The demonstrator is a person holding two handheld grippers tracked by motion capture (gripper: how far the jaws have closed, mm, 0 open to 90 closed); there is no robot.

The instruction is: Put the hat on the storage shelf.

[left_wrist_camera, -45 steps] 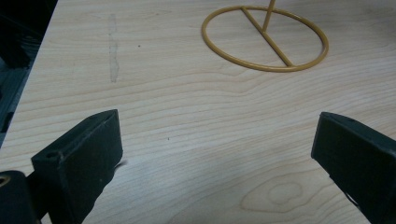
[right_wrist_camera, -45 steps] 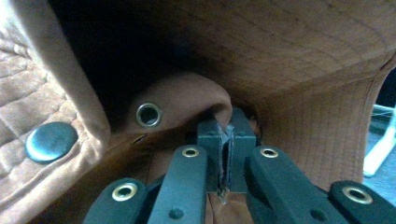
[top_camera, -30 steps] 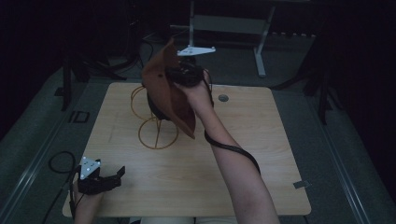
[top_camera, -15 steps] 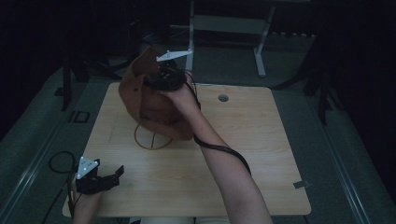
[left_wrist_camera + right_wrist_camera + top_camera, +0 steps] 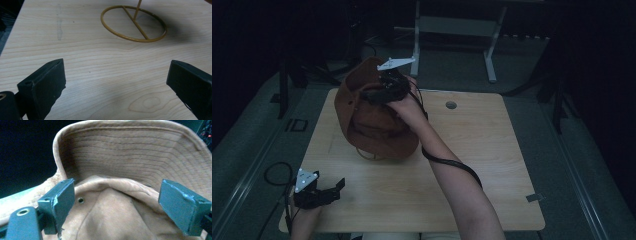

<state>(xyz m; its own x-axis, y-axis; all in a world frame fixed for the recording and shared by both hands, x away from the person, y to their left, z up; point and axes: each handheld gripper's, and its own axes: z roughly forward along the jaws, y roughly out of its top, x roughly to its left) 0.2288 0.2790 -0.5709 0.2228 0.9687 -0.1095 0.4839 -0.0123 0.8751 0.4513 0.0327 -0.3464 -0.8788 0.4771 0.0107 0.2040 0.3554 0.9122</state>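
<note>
— What's nearest, going by the stand?
— The left gripper [image 5: 319, 192] rests on the table [image 5: 492, 165] well short of the gold wire stand [image 5: 133, 23], jaws spread, nothing between them.
— And further out?
— The brown hat [image 5: 372, 120] sits over the stand. The right gripper [image 5: 379, 92] is at its crown, jaws just opened wide, not pressing on it.

One brown hat [image 5: 372, 117], one gold wire stand [image 5: 133, 23], two tongs: left [image 5: 329, 189], right [image 5: 372, 95].
</note>
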